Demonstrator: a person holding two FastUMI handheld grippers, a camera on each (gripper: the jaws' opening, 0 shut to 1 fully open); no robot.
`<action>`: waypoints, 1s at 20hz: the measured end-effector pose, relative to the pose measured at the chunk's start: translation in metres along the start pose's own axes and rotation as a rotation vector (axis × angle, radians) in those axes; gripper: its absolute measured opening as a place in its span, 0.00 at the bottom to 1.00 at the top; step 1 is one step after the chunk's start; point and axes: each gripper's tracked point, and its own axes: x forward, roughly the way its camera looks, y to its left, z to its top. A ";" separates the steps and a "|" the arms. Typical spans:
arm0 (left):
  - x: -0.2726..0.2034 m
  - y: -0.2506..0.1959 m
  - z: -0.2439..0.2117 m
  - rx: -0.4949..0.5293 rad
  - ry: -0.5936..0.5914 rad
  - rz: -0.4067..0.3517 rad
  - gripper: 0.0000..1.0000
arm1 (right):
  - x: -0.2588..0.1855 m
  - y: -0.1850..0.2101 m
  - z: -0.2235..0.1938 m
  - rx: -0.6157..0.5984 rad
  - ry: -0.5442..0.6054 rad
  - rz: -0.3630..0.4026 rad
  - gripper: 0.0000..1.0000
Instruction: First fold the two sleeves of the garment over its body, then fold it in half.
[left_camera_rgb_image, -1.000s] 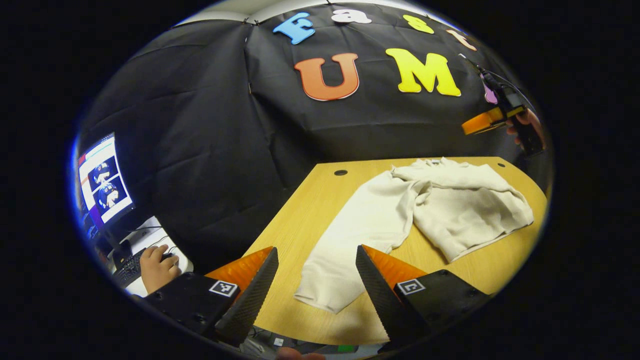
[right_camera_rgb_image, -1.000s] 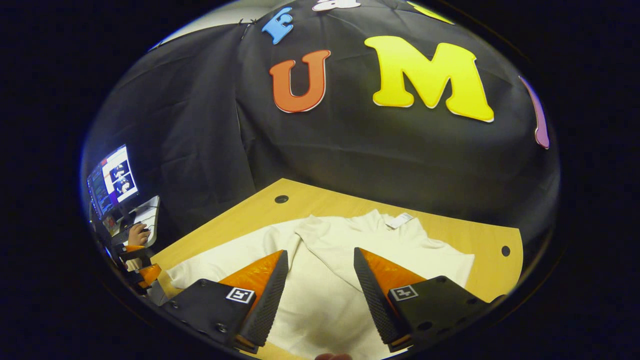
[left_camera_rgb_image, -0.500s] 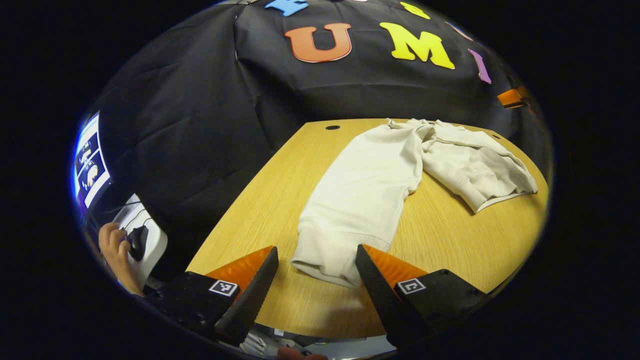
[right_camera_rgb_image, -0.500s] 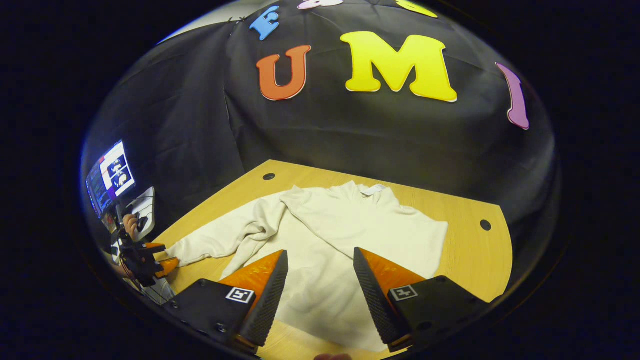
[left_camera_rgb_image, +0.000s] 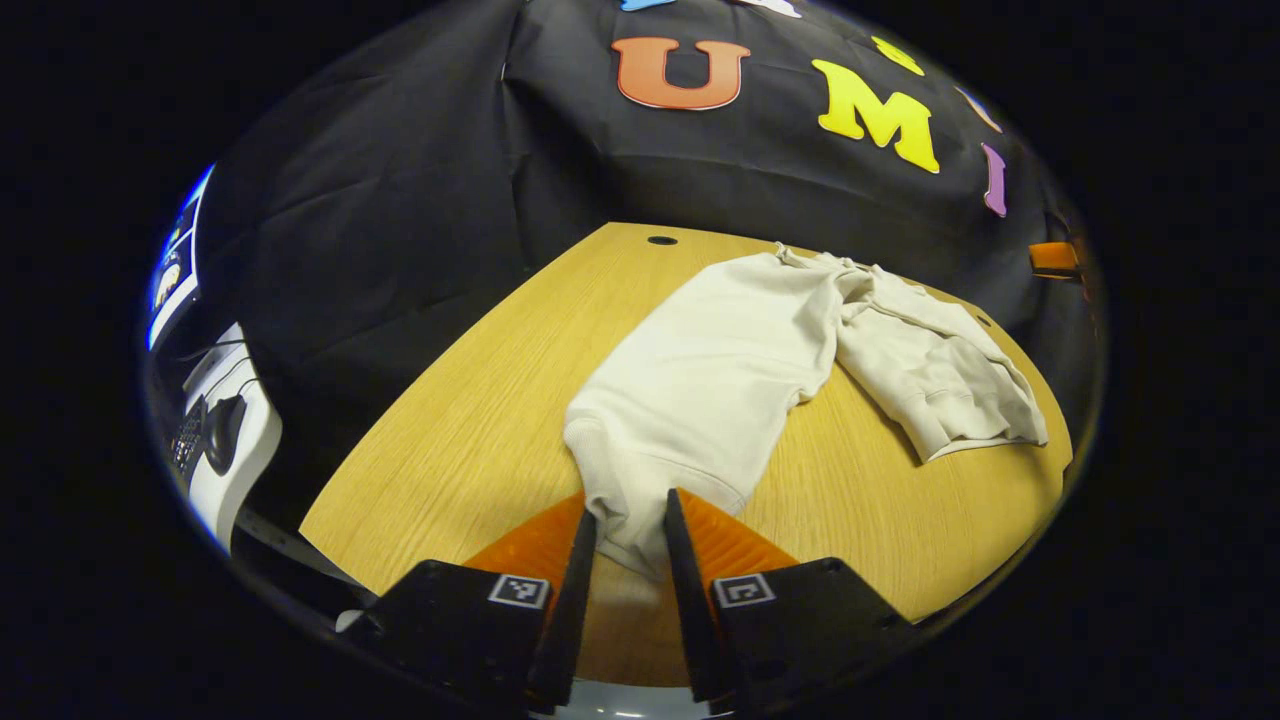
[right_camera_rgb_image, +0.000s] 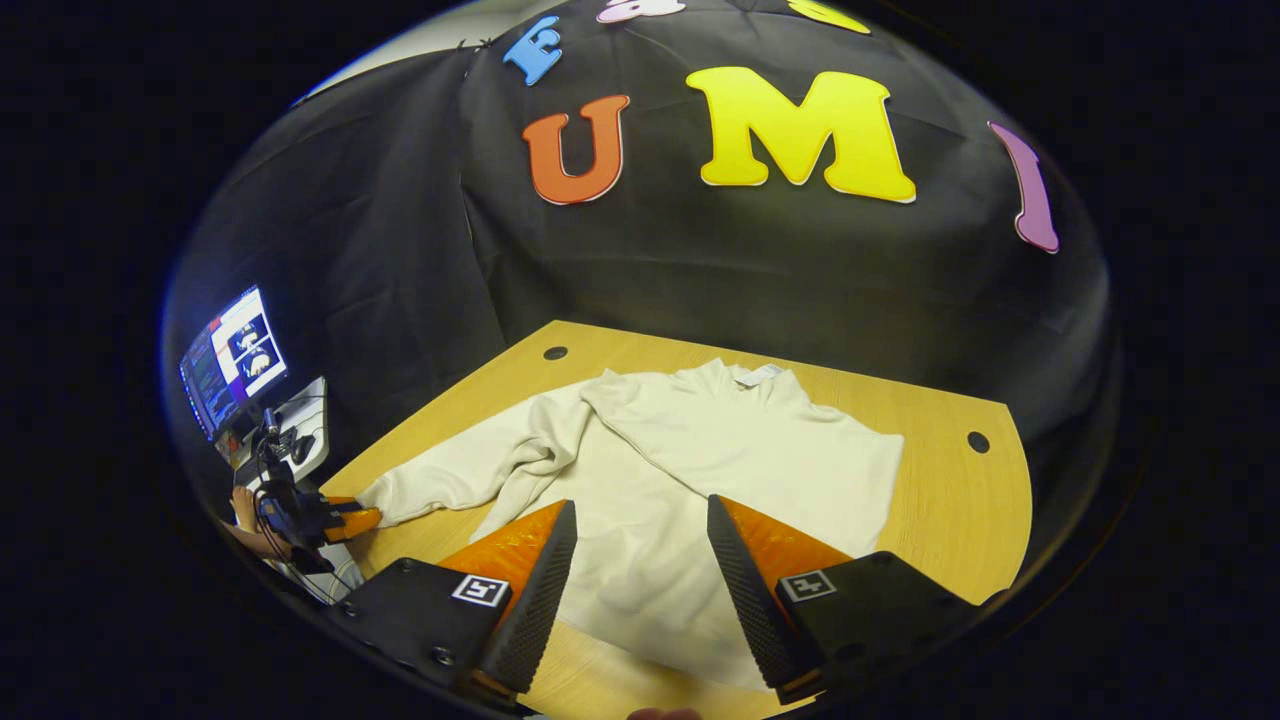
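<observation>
A black cloth wall is backing a wooden table (right_camera_rgb_image: 930, 420), and a cream sweatshirt (right_camera_rgb_image: 700, 470) is lying spread on it, collar toward the wall. In the right gripper view the right sleeve appears already laid over the body, while the left sleeve (left_camera_rgb_image: 700, 380) is stretching out across the bare wood toward the table's near-left edge, with a bunched twist where it is meeting the shoulder. The left gripper (left_camera_rgb_image: 628, 560) is sitting at that sleeve's cuff (left_camera_rgb_image: 625, 500); its fingers are drawn close with the ribbed cuff running down between them, and they look to be pinching it, though actual pressure from both pads is hard to confirm. The right gripper (right_camera_rgb_image: 640, 590) is hovering over the hem with its fingers spread wide, holding nothing. The fabric is looking like soft, thick knit: light, limp, not slippery, and not fragile, so it is likely draping and dragging rather than holding a shape. The cuff is probably the best grip, since the doubled ribbing is giving the pads something thick to bite; a shallow pinch is risking a slip once the sleeve's weight is hanging from it, and the twisted shoulder may be pulling the body askew.
</observation>
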 end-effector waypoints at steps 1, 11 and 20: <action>0.000 0.000 0.000 -0.005 0.005 0.002 0.33 | -0.010 -0.007 -0.003 -0.006 -0.001 -0.007 0.83; -0.017 -0.012 0.033 -0.062 0.031 0.008 0.03 | -0.046 -0.030 -0.034 0.000 0.000 -0.041 0.83; -0.033 -0.059 0.172 -0.067 -0.142 -0.082 0.03 | -0.085 -0.081 -0.032 0.134 -0.067 -0.093 0.83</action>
